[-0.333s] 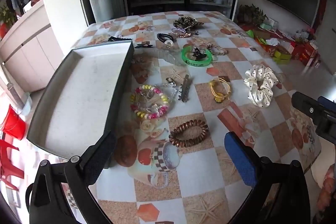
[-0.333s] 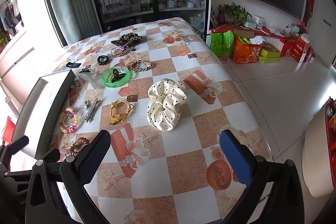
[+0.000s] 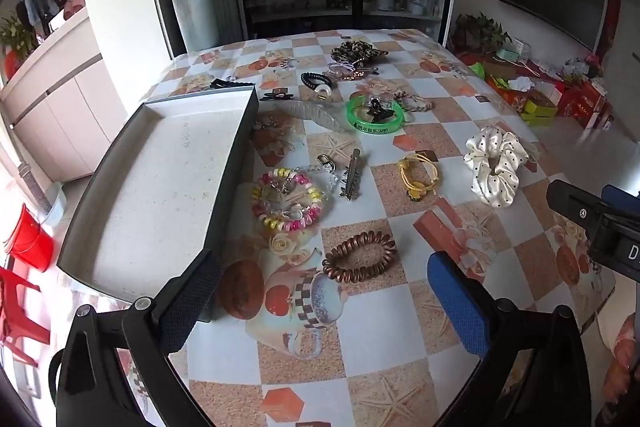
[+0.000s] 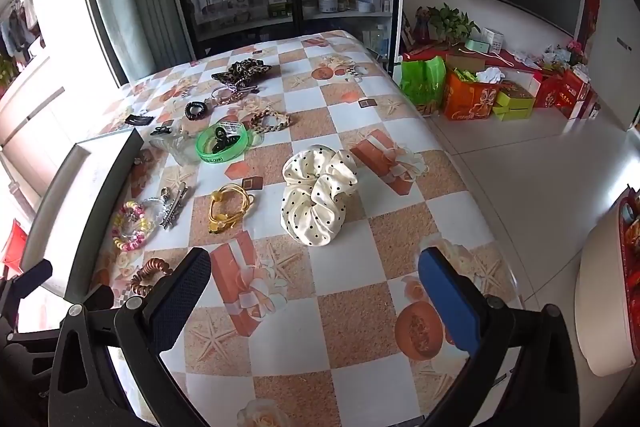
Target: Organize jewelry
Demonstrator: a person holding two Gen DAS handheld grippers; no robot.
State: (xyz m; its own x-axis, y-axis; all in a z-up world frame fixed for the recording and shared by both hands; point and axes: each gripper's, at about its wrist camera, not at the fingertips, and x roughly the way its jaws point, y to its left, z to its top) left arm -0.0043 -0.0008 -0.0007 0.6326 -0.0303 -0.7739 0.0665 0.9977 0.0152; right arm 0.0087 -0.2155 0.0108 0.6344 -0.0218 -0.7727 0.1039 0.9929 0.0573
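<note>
**Both grippers wide open above scattered jewelry**

Left wrist view: the left gripper (image 3: 324, 291) stands with jaws spread wide and nothing between them, low in the frame; just above it lies the brown spiral hair tie (image 3: 359, 256); the beaded bracelet (image 3: 289, 198) sits centre-left, beside the gray tray (image 3: 160, 187) filling the left; the green wristband (image 3: 374, 115) in the upper centre carries white lettering ending in "APP", the rest too small to read; part of the right gripper (image 3: 592, 217) enters at the right edge, marked with a "D".

Right wrist view: the right gripper (image 4: 314, 293) also gapes, holding nothing; the polka-dot scrunchie (image 4: 316, 195) lies centre frame on the checkered tablecloth (image 4: 360, 327); the yellow cord bracelet (image 4: 230, 207) sits to its left; only this view shows the orange gift bag (image 4: 468, 99) on the floor at upper right, its script unreadable.
</note>
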